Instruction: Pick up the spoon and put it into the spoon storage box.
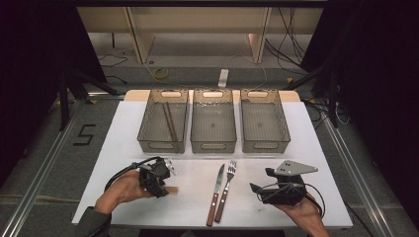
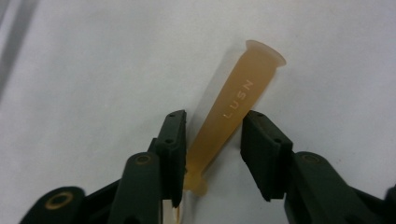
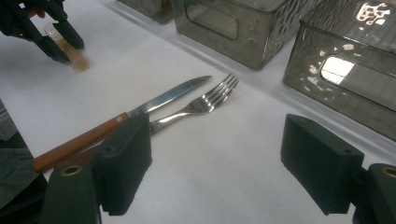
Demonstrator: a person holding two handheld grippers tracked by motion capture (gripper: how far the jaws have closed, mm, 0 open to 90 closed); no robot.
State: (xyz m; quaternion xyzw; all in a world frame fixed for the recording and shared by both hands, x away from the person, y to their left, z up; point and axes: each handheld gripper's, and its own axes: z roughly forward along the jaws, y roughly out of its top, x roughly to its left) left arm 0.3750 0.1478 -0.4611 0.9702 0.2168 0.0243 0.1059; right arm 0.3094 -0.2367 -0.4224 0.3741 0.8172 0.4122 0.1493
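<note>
An amber plastic utensil handle (image 2: 233,102) marked LUSN lies flat on the white table, also seen as the handle (image 1: 172,190) at the front left. My left gripper (image 2: 215,116) points down over it with a jaw on each side; the left pad touches the handle and a thin gap remains at the right pad. In the high view the left gripper (image 1: 162,183) sits over that handle. My right gripper (image 1: 261,180) rests open near the front right, and its jaws (image 3: 215,135) stand wide with only bare table between them.
A wood-handled knife (image 1: 216,195) and a steel fork (image 1: 226,190) lie side by side at the front centre. Three grey bins stand in a row behind: the left bin (image 1: 163,146) holds chopsticks (image 1: 169,121); the middle bin (image 1: 213,146) and right bin (image 1: 266,146) look bare.
</note>
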